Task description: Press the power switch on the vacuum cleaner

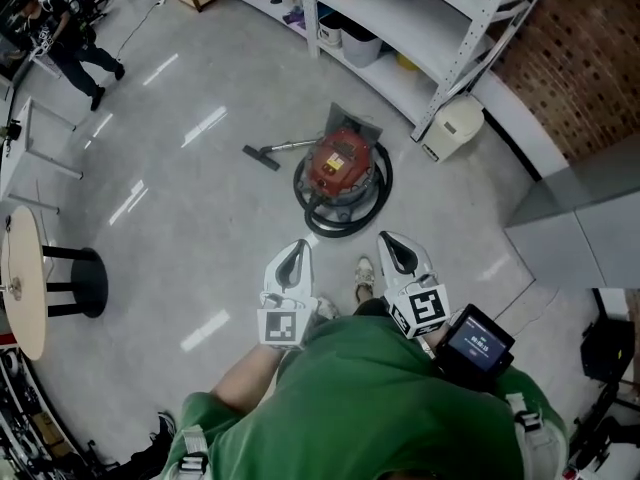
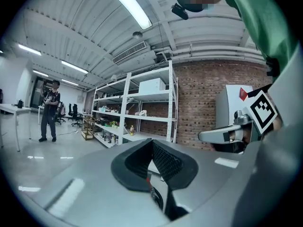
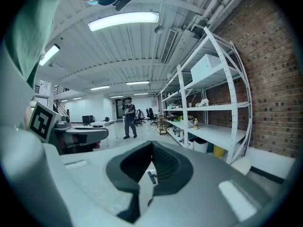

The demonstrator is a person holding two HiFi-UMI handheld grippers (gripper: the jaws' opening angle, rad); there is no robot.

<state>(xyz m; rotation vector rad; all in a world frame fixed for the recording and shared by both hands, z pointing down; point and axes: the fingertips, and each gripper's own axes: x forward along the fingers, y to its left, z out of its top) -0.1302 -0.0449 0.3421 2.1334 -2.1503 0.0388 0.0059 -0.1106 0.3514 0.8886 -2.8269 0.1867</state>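
The red vacuum cleaner (image 1: 340, 165) stands on the grey floor, with its black hose (image 1: 345, 220) coiled round it. Its wand and floor nozzle (image 1: 264, 155) lie out to the left. Both grippers hover at waist height, short of the vacuum cleaner and not touching it. My left gripper (image 1: 298, 246) is shut and holds nothing. My right gripper (image 1: 388, 238) is also shut and empty. In the left gripper view, a bit of red and black hose (image 2: 156, 197) shows through the slot below the shut jaw tips (image 2: 152, 142). The right gripper view shows the shut tips (image 3: 152, 143) with the nozzle (image 3: 151, 177) beyond.
White shelving (image 1: 400, 18) with bins runs along the back, and a white appliance (image 1: 452, 126) stands at its foot. A grey cabinet (image 1: 580, 218) is at the right. A round table (image 1: 22, 278) and black stool (image 1: 80, 280) stand left. A person (image 1: 70, 43) stands far left.
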